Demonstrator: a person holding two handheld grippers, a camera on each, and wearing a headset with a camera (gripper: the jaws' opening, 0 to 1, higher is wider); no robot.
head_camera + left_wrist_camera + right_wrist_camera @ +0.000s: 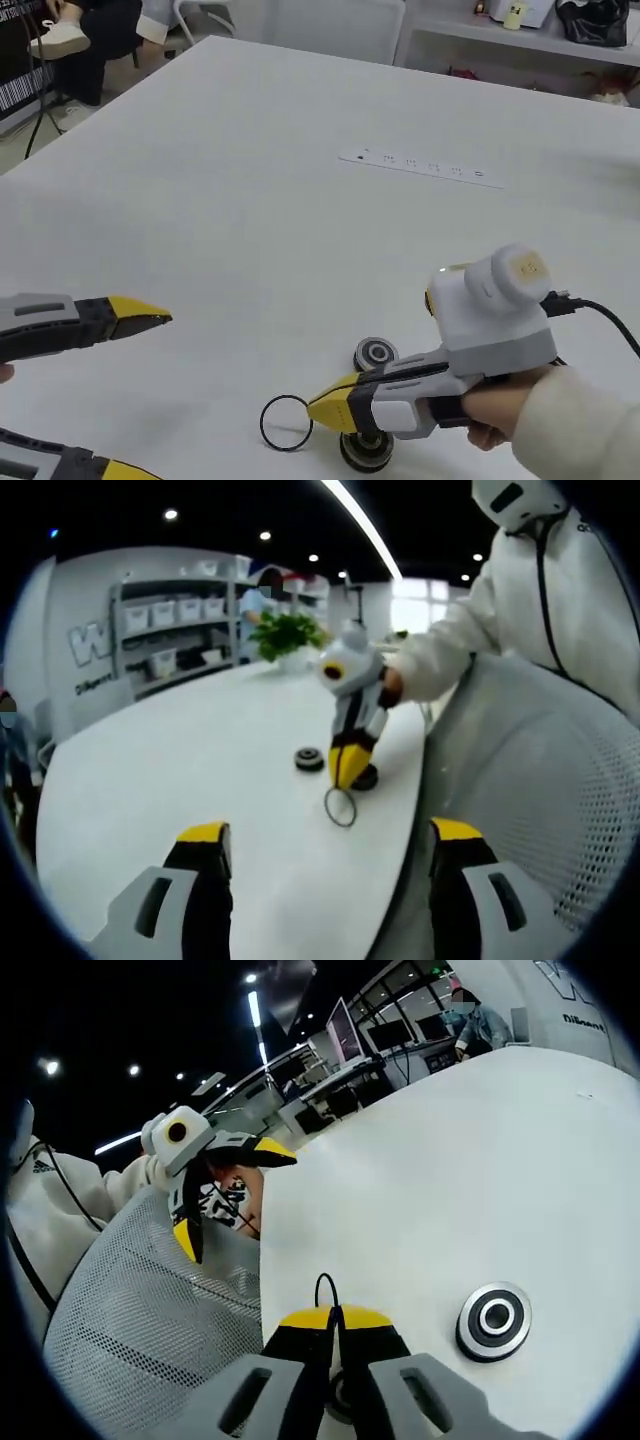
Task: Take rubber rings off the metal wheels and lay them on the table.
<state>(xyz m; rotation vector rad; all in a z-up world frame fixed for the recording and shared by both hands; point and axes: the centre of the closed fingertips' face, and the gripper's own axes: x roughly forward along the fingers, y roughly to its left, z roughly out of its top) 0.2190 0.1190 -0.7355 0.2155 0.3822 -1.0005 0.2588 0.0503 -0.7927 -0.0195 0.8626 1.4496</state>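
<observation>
Ring [287, 398] is off its wheel, down by the table's [300, 200] near edge. The right gripper [315, 410] is clamped on it. I think the next move is just to let go. The left gripper [330, 832] is wide open, holding nothing. Two wheels [375, 353] sit close by, so go slowly. The far side has lots of room.

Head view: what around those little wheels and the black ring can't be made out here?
Head view: the nearer wheel sits partly under the right gripper; whether it wears a ring is unclear.
Right gripper view: the rubber ring shows as an arc above the shut jaws, which hide the rest.
Head view: the white strip has markings too small to read.
</observation>
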